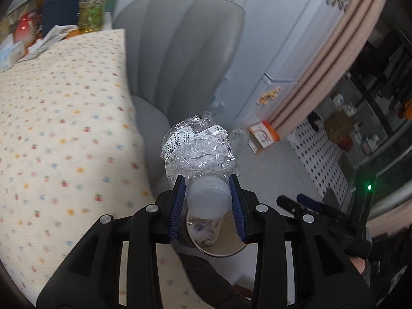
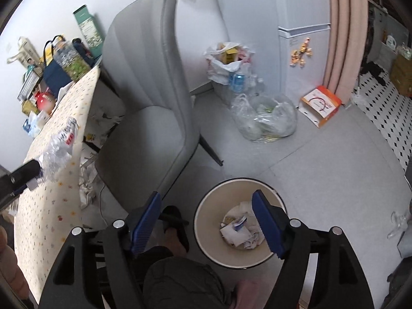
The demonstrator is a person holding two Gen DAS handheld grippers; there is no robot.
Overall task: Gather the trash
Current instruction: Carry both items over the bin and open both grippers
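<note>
Between the pads of my left gripper (image 1: 208,200) sits the crushed plastic bottle (image 1: 198,149), clamped at its cap, long axis pointing forward. The waste bin (image 2: 203,221) lies below, nearer my right gripper (image 2: 206,221), which is spread and empty.

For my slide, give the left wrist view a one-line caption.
Left tool grips a crushed clear plastic bottle at its white-capped neck, above the round trash bin beside the grey chair.
</note>
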